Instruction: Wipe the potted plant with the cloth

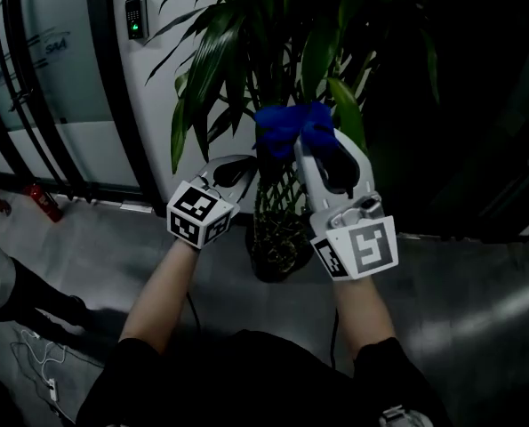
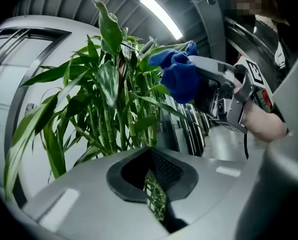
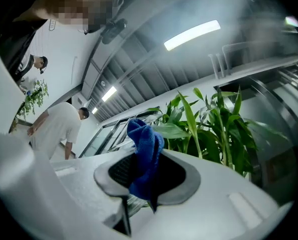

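Observation:
The potted plant [image 1: 212, 50] has long green leaves and bamboo-like stems rising from a dark woven pot [image 1: 277, 249] on the floor. My right gripper [image 1: 322, 145] is shut on a bunched blue cloth [image 1: 291, 124], held up against the leaves at mid height. In the right gripper view the cloth [image 3: 144, 151] sticks out from between the jaws of the right gripper [image 3: 143, 173], just left of the foliage [image 3: 209, 129]. My left gripper [image 1: 237, 169] is beside the stems, left of the cloth. Its jaws [image 2: 151, 171] look shut with nothing held; the cloth [image 2: 180, 76] shows at upper right.
A white wall with a small access panel [image 1: 136, 18] stands behind the plant. A red object [image 1: 42, 201] lies at the wall's foot on the left. White cables [image 1: 42, 363] trail on the grey floor. A person in a white shirt [image 3: 53, 129] stands farther off.

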Available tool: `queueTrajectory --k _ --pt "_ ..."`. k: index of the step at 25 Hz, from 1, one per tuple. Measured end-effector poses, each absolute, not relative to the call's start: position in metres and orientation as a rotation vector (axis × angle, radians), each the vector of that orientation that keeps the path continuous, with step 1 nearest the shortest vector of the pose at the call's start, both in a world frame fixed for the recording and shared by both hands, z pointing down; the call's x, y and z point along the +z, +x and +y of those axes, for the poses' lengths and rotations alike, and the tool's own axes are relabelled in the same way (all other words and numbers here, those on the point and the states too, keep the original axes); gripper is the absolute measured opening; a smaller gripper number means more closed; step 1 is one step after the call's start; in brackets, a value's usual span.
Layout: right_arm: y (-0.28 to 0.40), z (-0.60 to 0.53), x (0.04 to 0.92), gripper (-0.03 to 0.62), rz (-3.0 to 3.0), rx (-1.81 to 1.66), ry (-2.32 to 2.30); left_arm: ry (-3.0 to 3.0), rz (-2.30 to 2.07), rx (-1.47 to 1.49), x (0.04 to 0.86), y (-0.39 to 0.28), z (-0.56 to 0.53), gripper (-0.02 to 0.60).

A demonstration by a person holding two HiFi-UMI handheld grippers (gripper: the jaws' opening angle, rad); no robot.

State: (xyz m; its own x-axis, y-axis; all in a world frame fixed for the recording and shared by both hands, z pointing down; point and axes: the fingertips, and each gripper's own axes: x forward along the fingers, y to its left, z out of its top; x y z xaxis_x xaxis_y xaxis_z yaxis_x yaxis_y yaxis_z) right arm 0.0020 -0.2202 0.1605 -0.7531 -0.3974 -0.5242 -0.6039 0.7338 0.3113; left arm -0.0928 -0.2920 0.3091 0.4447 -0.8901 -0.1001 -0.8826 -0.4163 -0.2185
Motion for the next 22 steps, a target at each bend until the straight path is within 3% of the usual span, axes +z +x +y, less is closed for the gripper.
queueTrajectory --k 22 --pt "-0.044 -0.263 0.207 0.104 2.67 0.559 -0.745 -2.405 1.357 -0.066 0.268 -0.057 -0.299 0.006"
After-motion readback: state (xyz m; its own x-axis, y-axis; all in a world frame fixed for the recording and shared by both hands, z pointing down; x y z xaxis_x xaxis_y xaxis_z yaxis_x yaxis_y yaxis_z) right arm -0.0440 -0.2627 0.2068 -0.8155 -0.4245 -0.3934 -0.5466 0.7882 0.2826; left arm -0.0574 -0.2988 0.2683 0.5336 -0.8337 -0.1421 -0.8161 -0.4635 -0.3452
